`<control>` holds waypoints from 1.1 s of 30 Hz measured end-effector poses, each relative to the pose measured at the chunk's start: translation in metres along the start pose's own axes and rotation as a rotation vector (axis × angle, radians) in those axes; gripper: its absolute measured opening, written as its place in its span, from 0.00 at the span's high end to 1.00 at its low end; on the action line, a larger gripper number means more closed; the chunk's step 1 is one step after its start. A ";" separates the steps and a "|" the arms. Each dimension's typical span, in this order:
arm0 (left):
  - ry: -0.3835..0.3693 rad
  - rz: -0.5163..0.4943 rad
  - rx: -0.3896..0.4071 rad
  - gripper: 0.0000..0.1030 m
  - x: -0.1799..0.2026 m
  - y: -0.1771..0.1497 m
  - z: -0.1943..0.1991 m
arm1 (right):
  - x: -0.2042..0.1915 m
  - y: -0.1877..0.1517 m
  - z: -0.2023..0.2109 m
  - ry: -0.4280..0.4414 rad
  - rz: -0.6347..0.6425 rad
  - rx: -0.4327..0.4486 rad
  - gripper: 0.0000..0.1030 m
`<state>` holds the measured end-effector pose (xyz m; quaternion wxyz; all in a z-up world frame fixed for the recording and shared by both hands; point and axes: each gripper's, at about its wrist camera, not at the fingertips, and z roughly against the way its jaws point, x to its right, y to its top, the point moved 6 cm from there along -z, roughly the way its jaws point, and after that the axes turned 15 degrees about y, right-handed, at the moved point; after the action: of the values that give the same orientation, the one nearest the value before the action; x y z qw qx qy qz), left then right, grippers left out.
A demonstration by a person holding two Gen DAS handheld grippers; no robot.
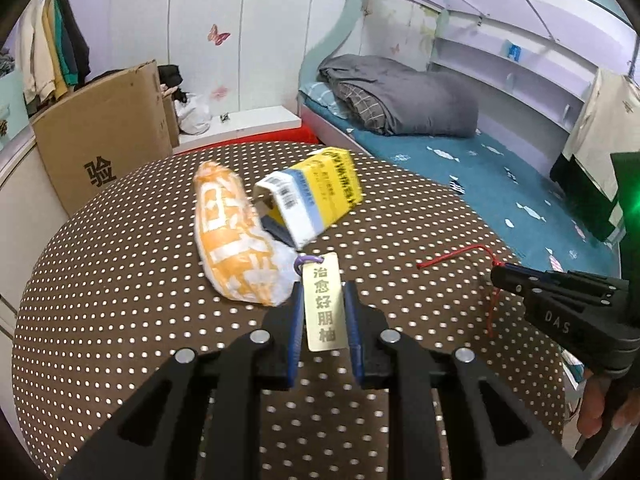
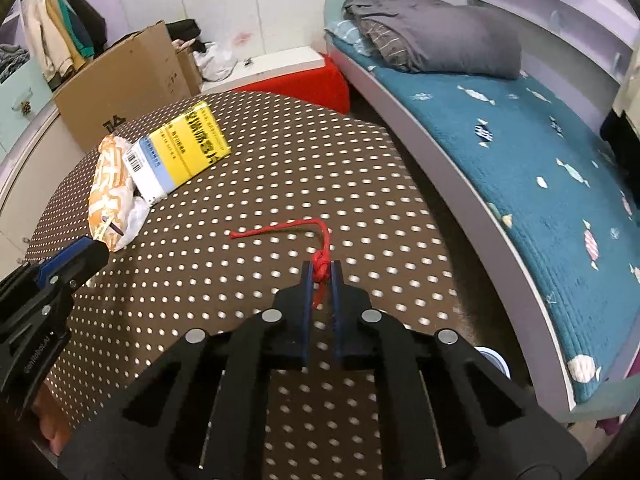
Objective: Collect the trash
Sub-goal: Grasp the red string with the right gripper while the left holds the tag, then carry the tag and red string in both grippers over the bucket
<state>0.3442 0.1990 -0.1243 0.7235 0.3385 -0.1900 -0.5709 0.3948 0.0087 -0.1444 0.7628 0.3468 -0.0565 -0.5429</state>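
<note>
A cream paper tag [image 1: 323, 304] with Chinese print and a purple loop lies between the fingers of my left gripper [image 1: 323, 292], which is shut on it on the brown dotted table [image 1: 120, 280]. My right gripper [image 2: 320, 276] is shut on the knot of a red string [image 2: 280, 230], whose free end trails left on the table [image 2: 240, 160]. The string also shows in the left wrist view [image 1: 452, 256], with the right gripper [image 1: 496, 276] at its end. An orange and white wrapper [image 1: 232, 240] and a yellow and white box [image 1: 312, 192] lie just beyond the tag.
A cardboard box [image 1: 100, 136] stands behind the table at the left. A bed with a teal sheet [image 2: 540, 160] and a grey quilt [image 2: 432, 36] runs along the right. Clothes [image 1: 52, 52] hang at the far left. A red stool [image 2: 312, 84] sits behind the table.
</note>
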 end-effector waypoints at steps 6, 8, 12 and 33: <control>-0.026 -0.027 0.014 0.81 0.024 0.000 0.013 | 0.018 -0.007 0.024 -0.010 -0.033 0.031 0.92; -0.042 -0.046 0.020 0.81 0.035 -0.001 0.018 | 0.025 -0.010 0.033 -0.014 -0.045 0.041 0.92; -0.063 -0.078 0.039 0.81 0.056 -0.001 0.030 | 0.040 -0.016 0.051 -0.026 -0.072 0.063 0.92; -0.265 -0.272 0.114 0.81 0.216 -0.015 0.100 | 0.146 -0.064 0.160 -0.162 -0.238 0.196 0.93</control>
<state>0.3274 -0.0366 -0.0896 0.5879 0.3237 -0.2681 -0.6912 0.3291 -0.2033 -0.1041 0.6484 0.3789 -0.1290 -0.6476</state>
